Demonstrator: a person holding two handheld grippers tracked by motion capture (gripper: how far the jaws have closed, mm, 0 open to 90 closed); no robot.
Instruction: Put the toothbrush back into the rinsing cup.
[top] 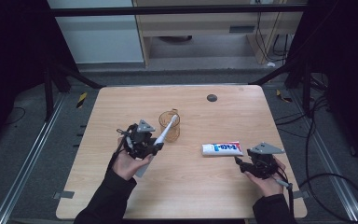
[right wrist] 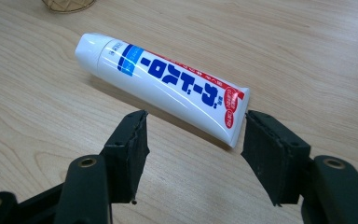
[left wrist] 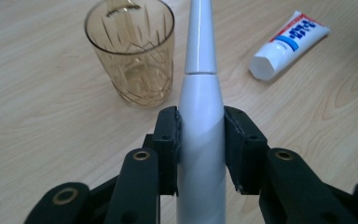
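Note:
My left gripper (top: 153, 148) (left wrist: 200, 144) is shut on the white handle of an electric toothbrush (top: 162, 136) (left wrist: 200, 107), held off the table with its head slanting up toward an amber glass tumbler (top: 169, 125) (left wrist: 133, 51). The tumbler stands upright just beyond and left of the brush head in the left gripper view. A white toothpaste tube (top: 222, 149) (left wrist: 286, 44) (right wrist: 163, 86) with blue and red print lies flat on the table (top: 191, 186). My right gripper (top: 239, 162) (right wrist: 193, 140) rests just short of the tube's crimped end, jaws open and nothing between them.
A small dark round disc (top: 211, 97) sits near the table's far edge. The wooden table ends close behind both hands. Black frame bars and cables run around the table on the floor.

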